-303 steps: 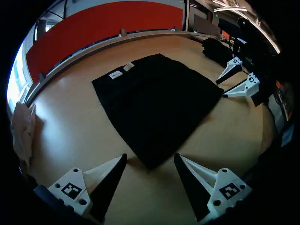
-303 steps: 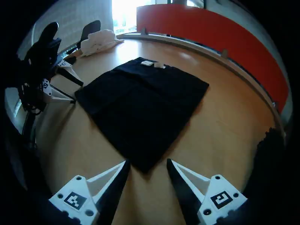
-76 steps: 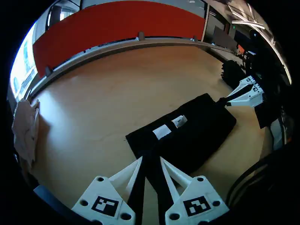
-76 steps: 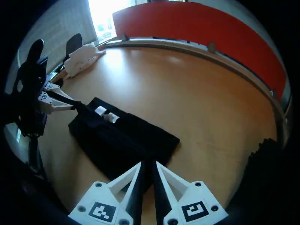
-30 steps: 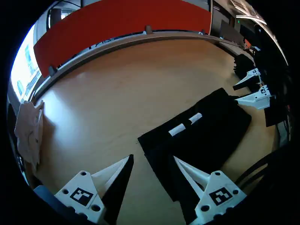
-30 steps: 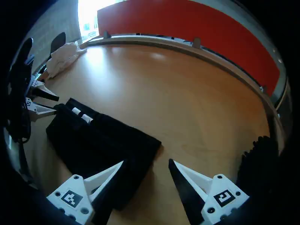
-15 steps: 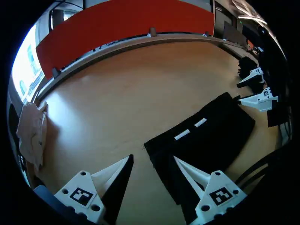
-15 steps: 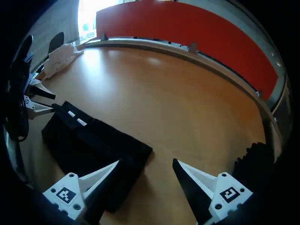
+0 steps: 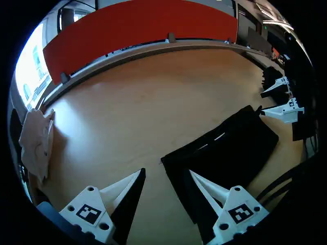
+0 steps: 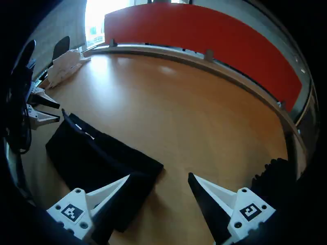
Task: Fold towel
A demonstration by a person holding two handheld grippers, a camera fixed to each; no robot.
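the folded black towel (image 9: 229,149) lies flat on the table (image 9: 122,110), one end under the right finger of the left claw (image 9: 163,171), the other end under the left finger of the right claw (image 10: 159,175). both claws are released, fingers wide apart.

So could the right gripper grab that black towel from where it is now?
Probably yes: the right gripper is open, the folded black towel lies just by its fingers on the table, nothing between.
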